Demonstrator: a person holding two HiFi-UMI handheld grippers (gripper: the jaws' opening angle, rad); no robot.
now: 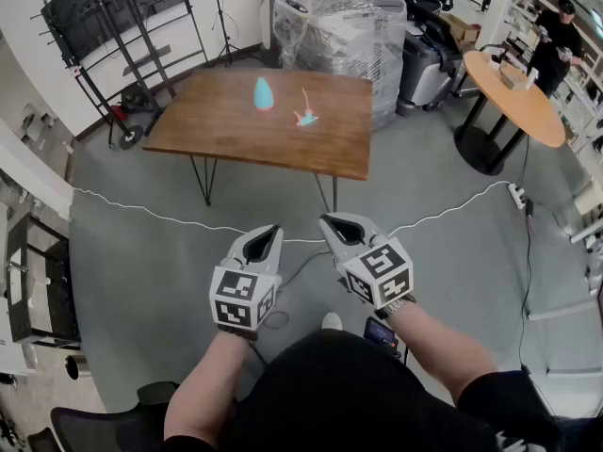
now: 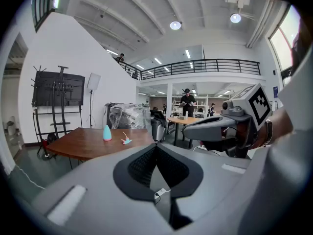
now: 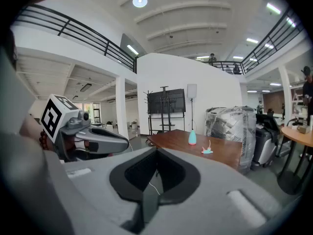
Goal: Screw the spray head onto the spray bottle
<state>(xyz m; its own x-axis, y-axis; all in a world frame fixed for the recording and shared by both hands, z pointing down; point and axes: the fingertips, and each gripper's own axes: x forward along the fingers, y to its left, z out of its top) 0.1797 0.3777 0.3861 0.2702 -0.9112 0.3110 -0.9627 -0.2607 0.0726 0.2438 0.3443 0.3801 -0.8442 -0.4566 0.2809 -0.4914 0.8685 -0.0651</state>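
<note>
Not yet begun: bottle (image 1: 264,93) and spray head (image 1: 305,116) lying apart, unjoined, on far table (image 1: 236,130); left gripper (image 1: 274,229) and right gripper (image 1: 327,221) both pressed together, empty, near body, well short of table.

Head view looks steeply down from standing height; gripper views face forward; all share distant table (image 1: 236,130), spray bottle (image 1: 264,94).

left tool (image 1: 274,229) closed, right tool (image 1: 326,220) closed
</note>
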